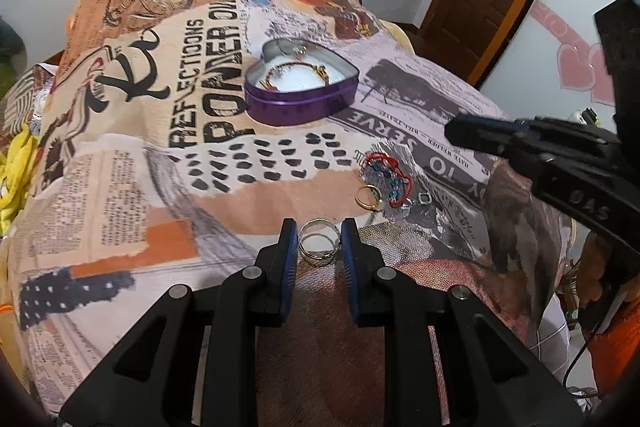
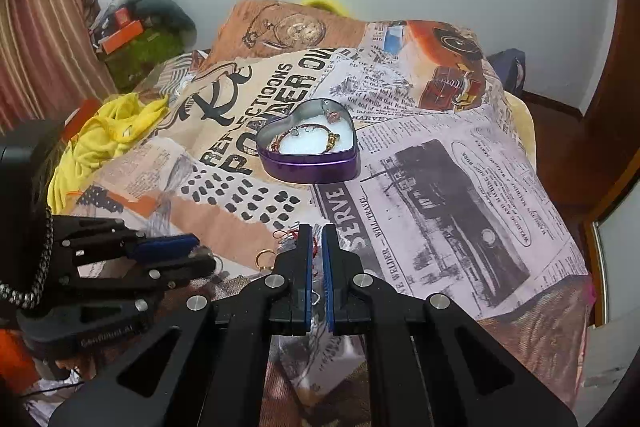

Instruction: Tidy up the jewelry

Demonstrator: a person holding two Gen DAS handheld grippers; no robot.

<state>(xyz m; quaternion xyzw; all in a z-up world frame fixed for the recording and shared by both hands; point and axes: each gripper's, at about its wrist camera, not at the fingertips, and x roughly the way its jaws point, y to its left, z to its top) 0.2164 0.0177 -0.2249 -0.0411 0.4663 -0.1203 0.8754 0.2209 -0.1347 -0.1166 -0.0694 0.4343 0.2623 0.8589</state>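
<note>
Bedspread (image 1: pixel 120 187): silver ring (image 1: pixel 320 242) inside left gripper (image 1: pixel 319 241).

Bare printed blanket (image 2: pixel 460 187) lies open right of the heart-shaped tin (image 2: pixel 308 151), while rings (image 1: pixel 368 197) and red cord bracelet (image 1: pixel 386 179) crowd the near edge.

Newsprint-patterned bedspread (image 1: pixel 120 187) under purple heart tin (image 1: pixel 301 95), gold ring (image 1: pixel 368 197), red cord bracelet (image 1: pixel 390 179).

purple heart-shaped tin (image 1: pixel 301 95) lies open at 12 o'clock, a beaded bracelet (image 1: pixel 294 75) inside; silver ring (image 1: pixel 320 242), gold ring (image 1: pixel 369 198), red cord bracelet (image 1: pixel 390 179) lie near.
</note>
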